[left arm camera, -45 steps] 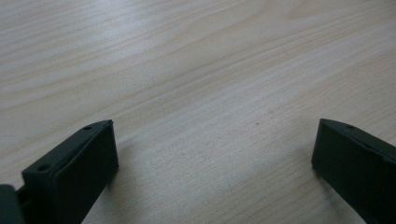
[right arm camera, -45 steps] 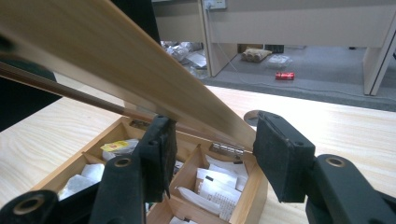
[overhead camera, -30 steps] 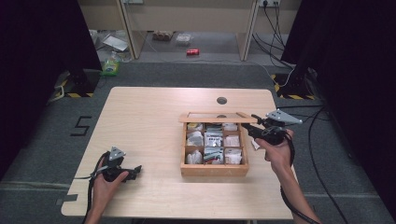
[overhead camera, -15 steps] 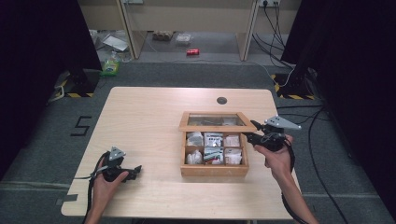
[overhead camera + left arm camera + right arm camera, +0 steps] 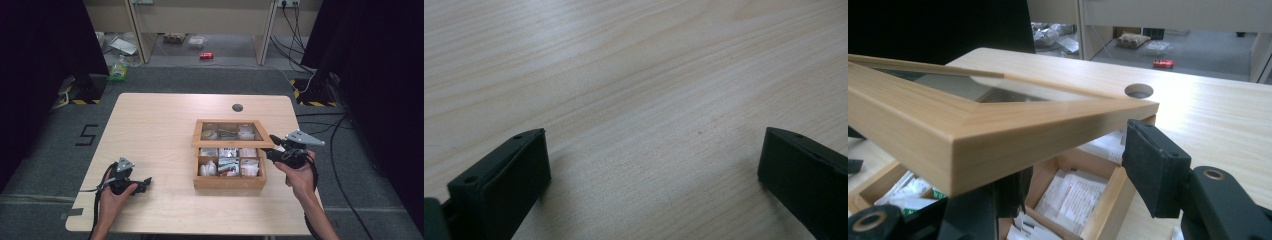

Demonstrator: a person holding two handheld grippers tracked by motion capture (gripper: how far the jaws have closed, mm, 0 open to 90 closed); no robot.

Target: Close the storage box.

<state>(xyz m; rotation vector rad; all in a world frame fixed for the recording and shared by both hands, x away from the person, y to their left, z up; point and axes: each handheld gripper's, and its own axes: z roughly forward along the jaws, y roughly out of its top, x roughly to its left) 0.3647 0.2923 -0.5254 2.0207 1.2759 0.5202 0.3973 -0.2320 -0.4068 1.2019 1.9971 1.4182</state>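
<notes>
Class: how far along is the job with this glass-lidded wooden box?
Done: the glass lid stands part-way up, baring the packets in the wooden box. In hand: the right hand-held gripper, jaws open, is at the lid's front corner. Left: probably finishing the lid's swing; the left hand-held gripper rests aside.

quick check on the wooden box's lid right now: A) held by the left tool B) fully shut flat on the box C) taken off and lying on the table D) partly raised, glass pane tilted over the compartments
D: the lid is tilted up over the wooden box, its open compartments of packets showing beneath in the right gripper view; the right tool is at its edge.
</notes>
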